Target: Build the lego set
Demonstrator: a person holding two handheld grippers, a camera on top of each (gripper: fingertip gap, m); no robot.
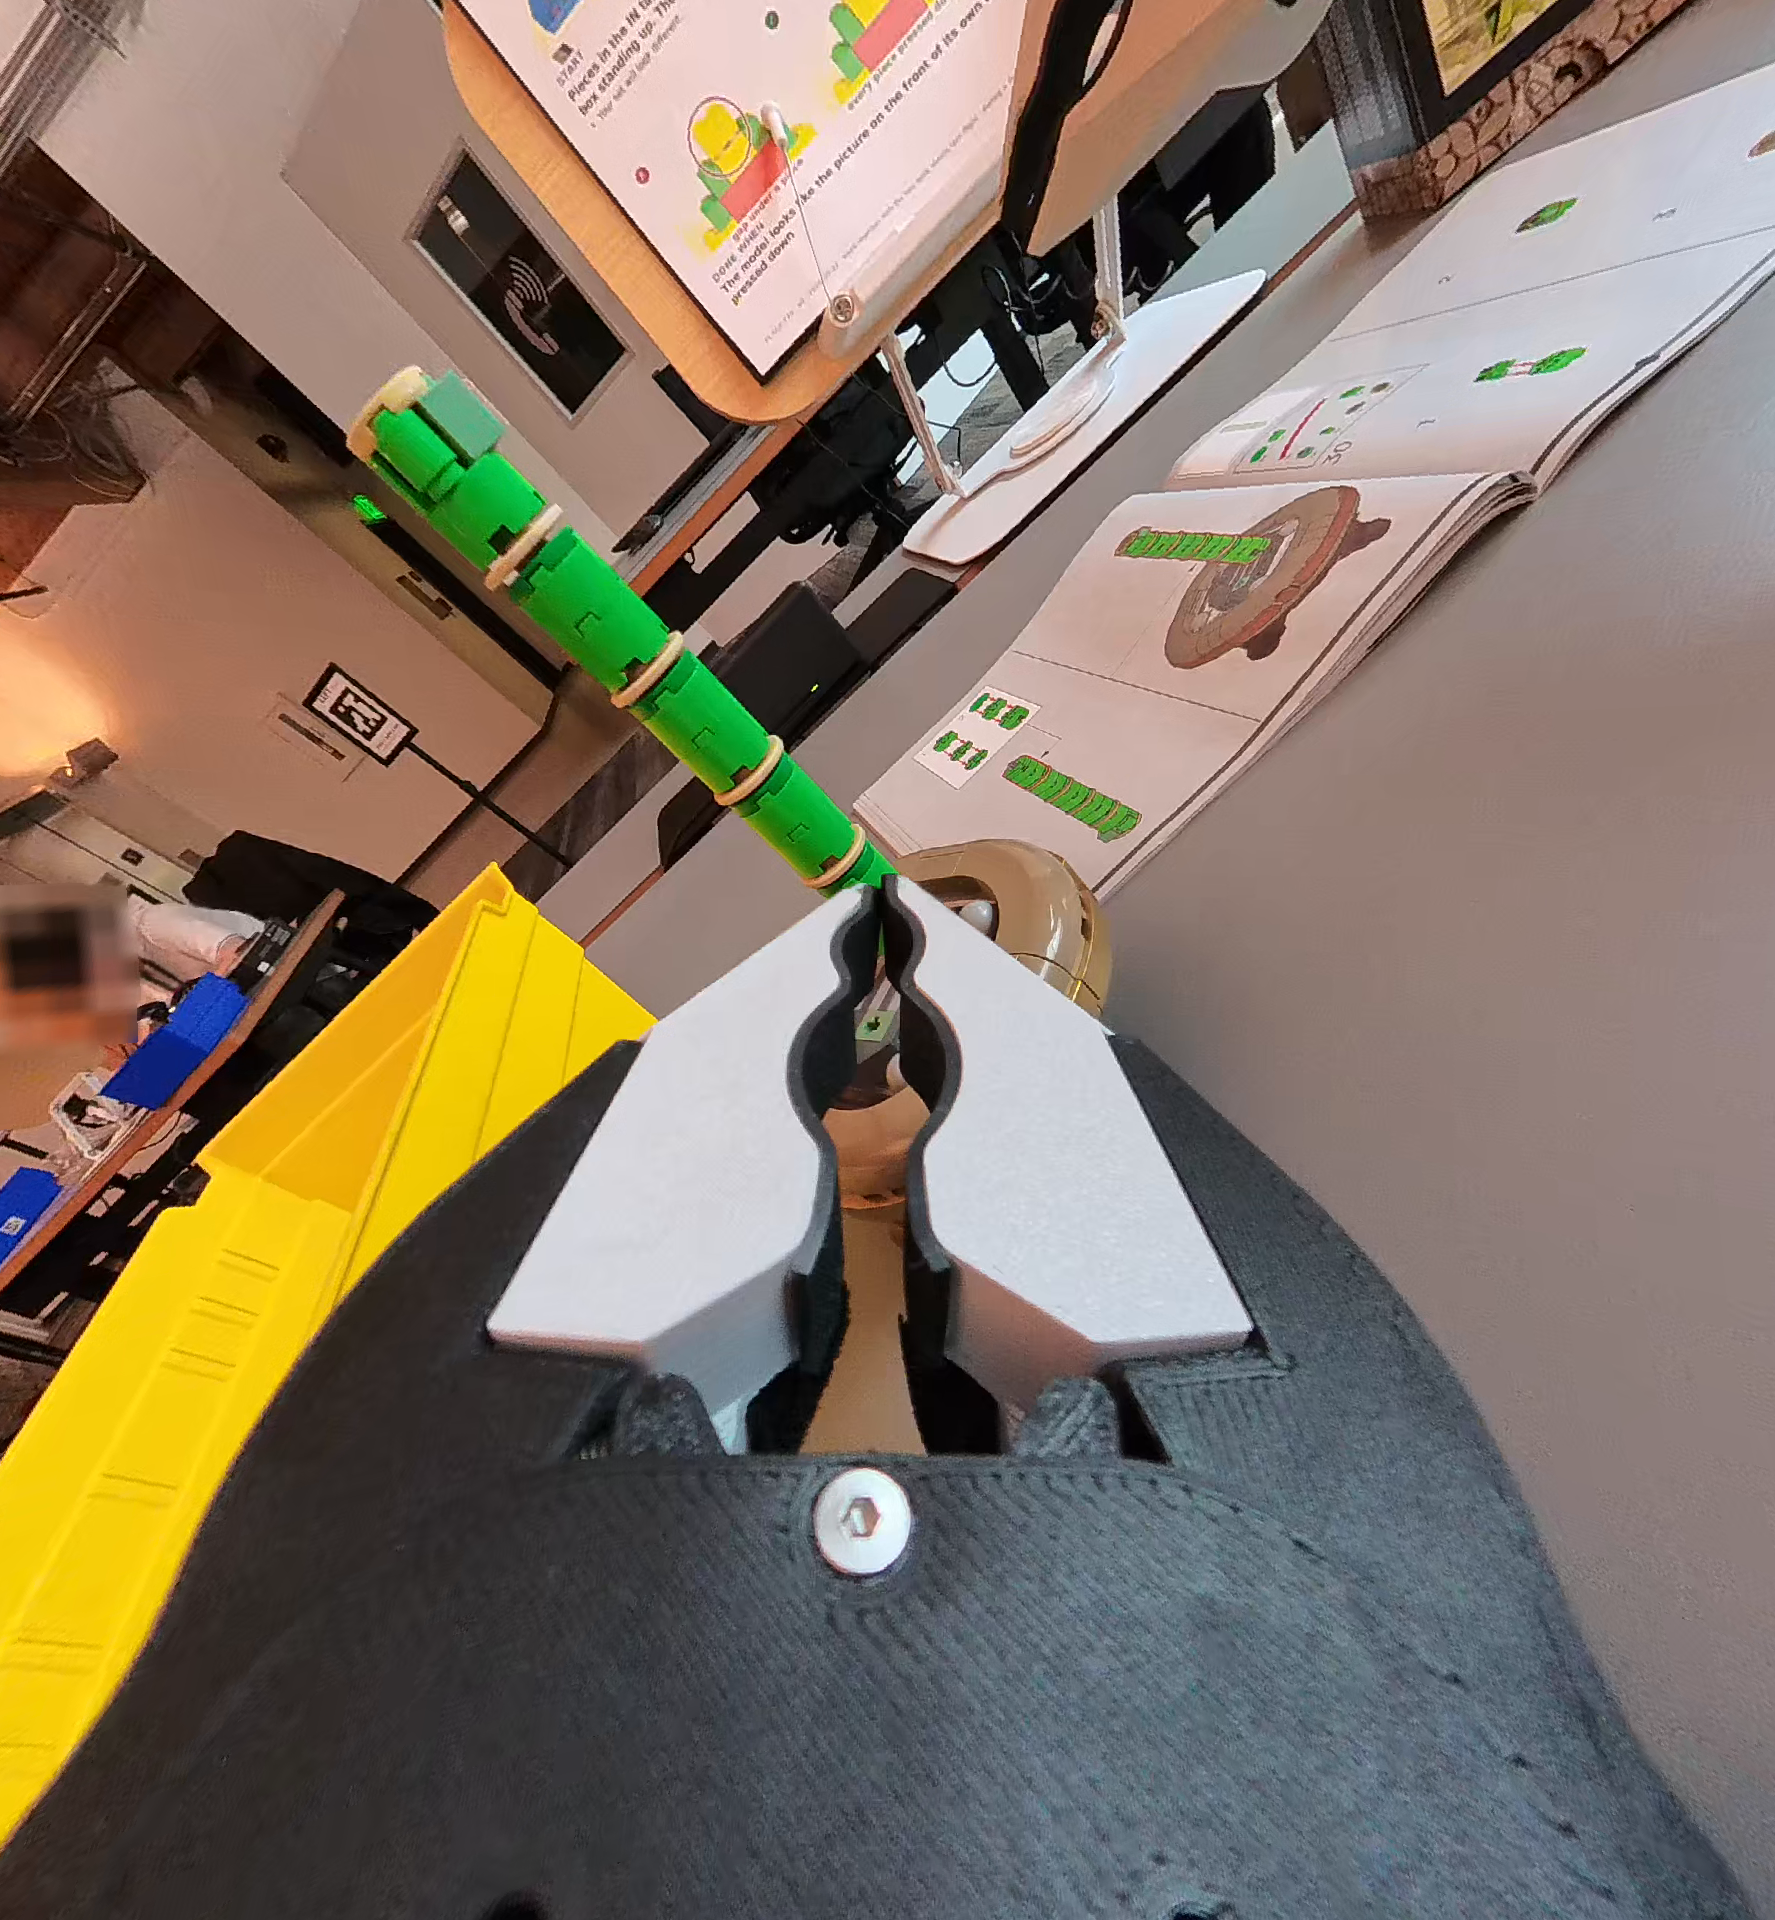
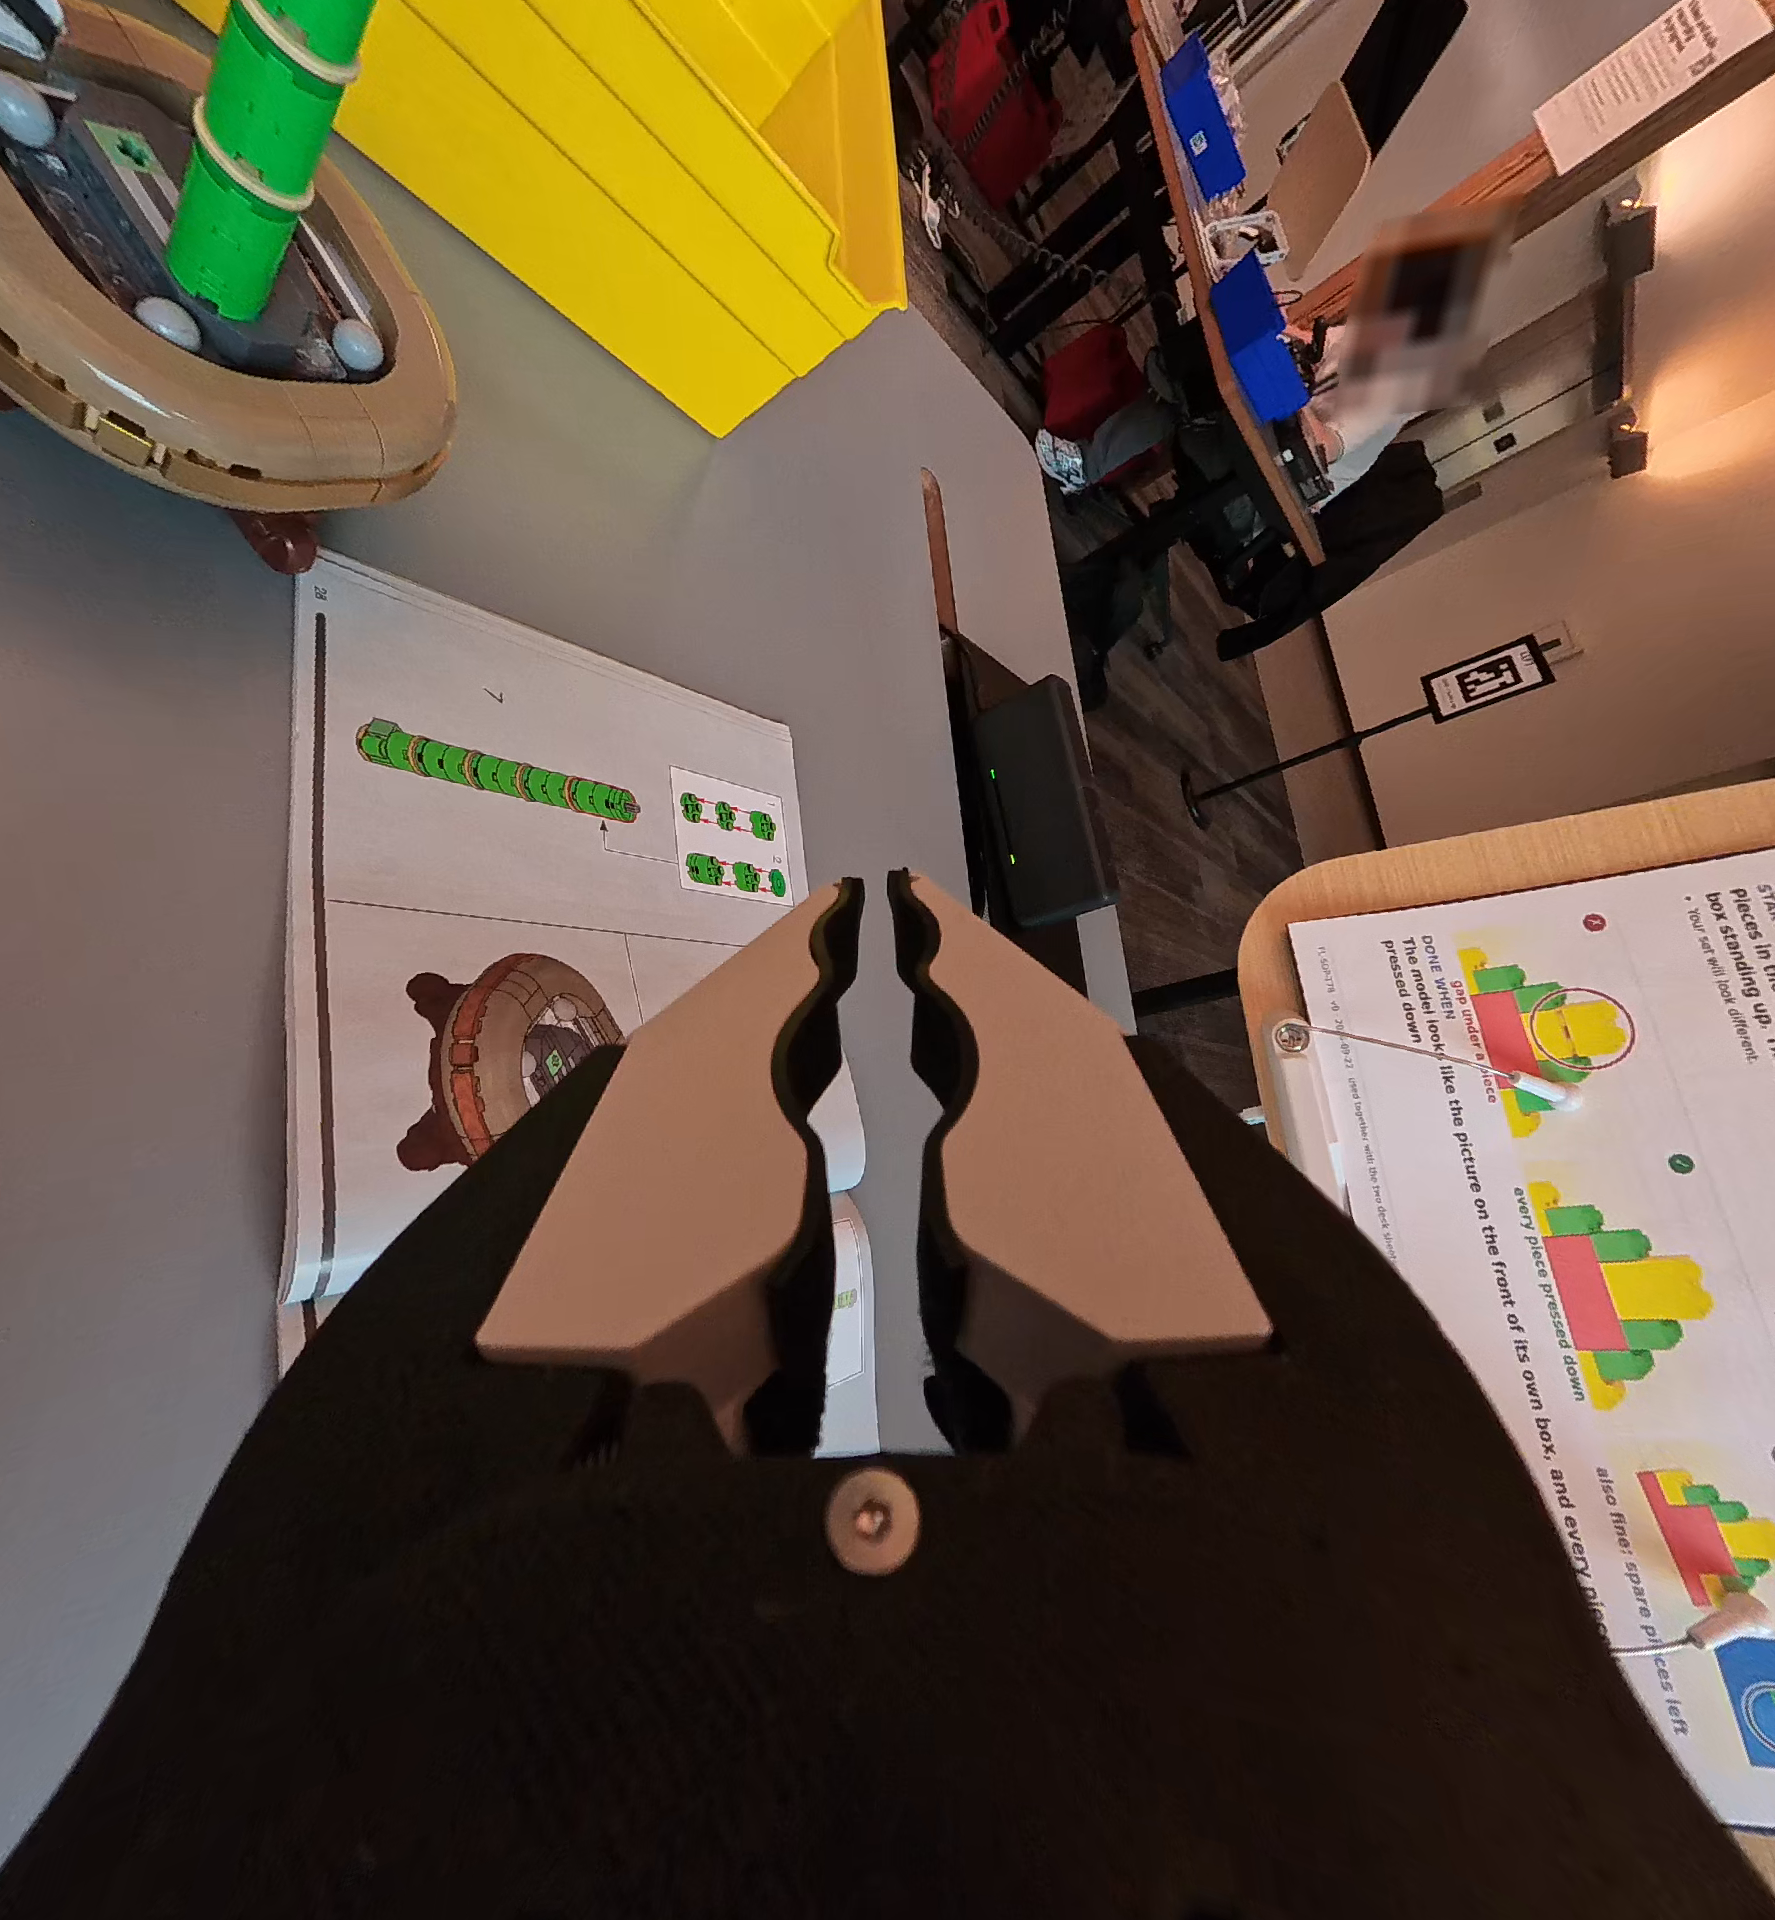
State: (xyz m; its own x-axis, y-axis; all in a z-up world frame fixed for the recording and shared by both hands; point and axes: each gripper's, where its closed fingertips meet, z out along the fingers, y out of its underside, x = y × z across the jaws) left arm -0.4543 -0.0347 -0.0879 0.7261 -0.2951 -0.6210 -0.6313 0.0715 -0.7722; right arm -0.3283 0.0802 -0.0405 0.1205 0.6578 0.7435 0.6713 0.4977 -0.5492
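Two claws sit in different states: your left claw [image 1: 885, 904] is pinched on the foot of the green stalk [image 1: 613, 644], which leans to 11 o'clock from the tan round base [image 1: 1059, 935] just behind the tips; your right claw [image 2: 875, 883] hangs released, holding nothing, over the open booklet [image 2: 550, 831]. Twist or tug and that tall segmented stalk could snap at a ring joint or lever off the base. At 9 o'clock the yellow bin [image 1: 270, 1247] crowds your left side; farther off, the instruction board [image 1: 758, 156] overhangs the table [image 1: 1537, 1039].
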